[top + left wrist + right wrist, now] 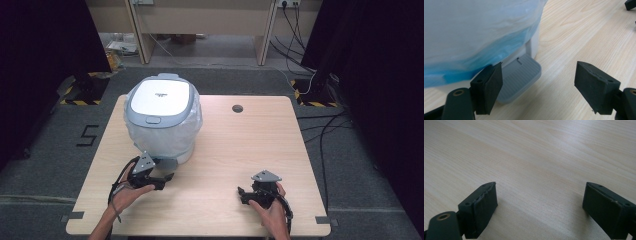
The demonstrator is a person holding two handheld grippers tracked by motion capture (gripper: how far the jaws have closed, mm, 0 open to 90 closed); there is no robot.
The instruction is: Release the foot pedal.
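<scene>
A small pedal bin [161, 120] with a white and grey lid stands at the table's back left, lined with a translucent bag [474, 32] that shows blue at its lower edge. Its grey foot pedal [520, 76] sticks out at the base. My left gripper [167, 177] hovers just in front of the pedal, jaws open and empty; in the left gripper view [537, 88] the pedal lies by the left jaw. My right gripper [241, 192] rests low over bare wood at the front right, open with nothing between its jaws [540, 212].
The wooden table [235, 150] has a round cable hole [237, 108] near its back edge. Beyond the table stand a wooden desk, cables on the floor and dark curtains on both sides.
</scene>
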